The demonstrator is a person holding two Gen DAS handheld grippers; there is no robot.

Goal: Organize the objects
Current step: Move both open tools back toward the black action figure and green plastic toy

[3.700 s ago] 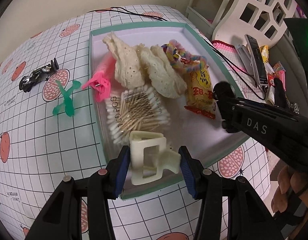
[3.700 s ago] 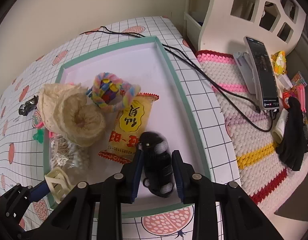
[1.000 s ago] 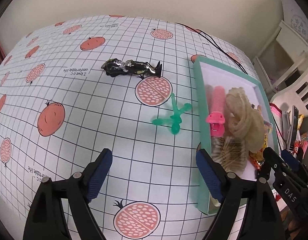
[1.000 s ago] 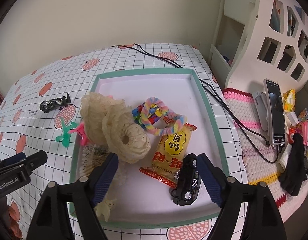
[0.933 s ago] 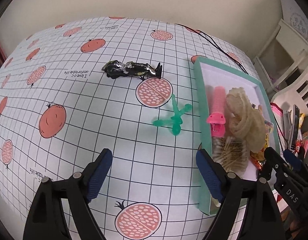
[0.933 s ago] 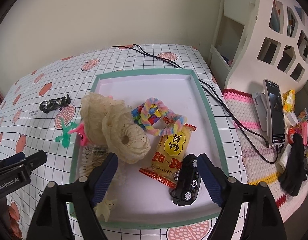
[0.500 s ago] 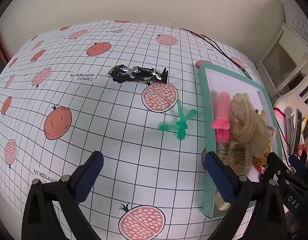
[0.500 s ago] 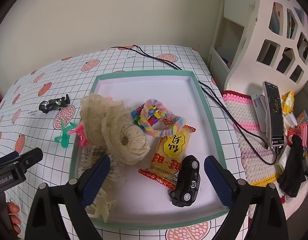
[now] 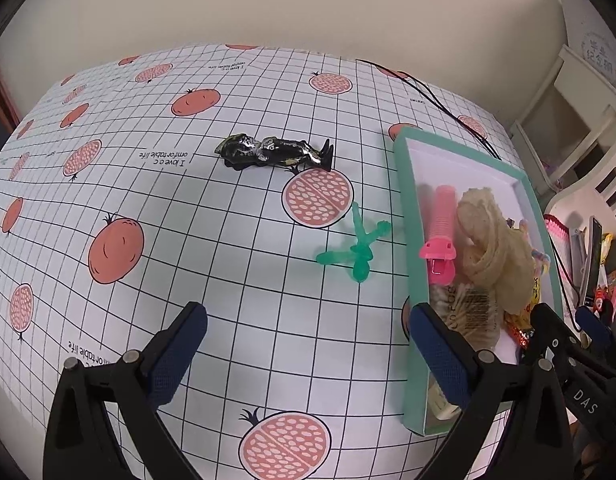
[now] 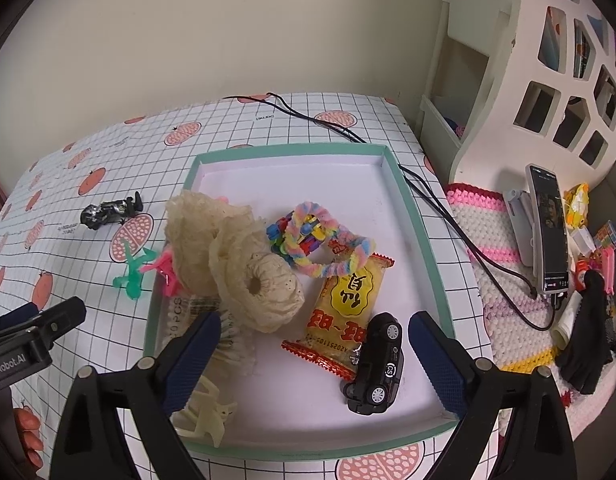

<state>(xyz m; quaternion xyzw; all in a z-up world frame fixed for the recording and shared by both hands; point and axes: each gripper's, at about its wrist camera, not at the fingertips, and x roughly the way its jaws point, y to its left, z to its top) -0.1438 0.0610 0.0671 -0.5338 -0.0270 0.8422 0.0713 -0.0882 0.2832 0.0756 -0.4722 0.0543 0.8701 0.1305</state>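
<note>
I held my left gripper [image 9: 306, 354] wide open and empty above the tablecloth [image 9: 212, 264], and my right gripper [image 10: 313, 350] stood just as wide with nothing pressed between its pads, hovering over the near part of the teal-rimmed tray [image 10: 421, 240]. 2 things lay outside the tray: the black foil-wrapped figure [image 9: 274, 152] far out on the cloth, and the green plastic clip [image 9: 355, 246] just left of the tray's wall. Inside the tray I saw the pink roller [image 9: 439, 242], the cream lace scrunchies [image 10: 244, 270], the rainbow braided loop [image 10: 317, 244], the yellow snack packet [image 10: 347, 312], the black toy car [image 10: 375, 364], a box of cotton swabs [image 10: 180, 316] and the cream claw clip [image 10: 208, 408] at the near left corner. My worry was the green clip: it looked thin and springy, so I judged that a squeeze from my left gripper could flick it across the slick cloth or pinch the cloth up with it. Lying so close to the tray, it also left little room for a finger on that side, and a knock there could shift the whole tray. The foil figure looked crinkly and might slide. The cloth was white, gridded and printed with pomegranates; a black cable [image 10: 427, 196] ran along the tray's far right side, a plain cream wall stood behind, and a white cut-out shelf [image 10: 547, 92] and a crocheted mat [image 10: 491, 216] sat to the right.
</note>
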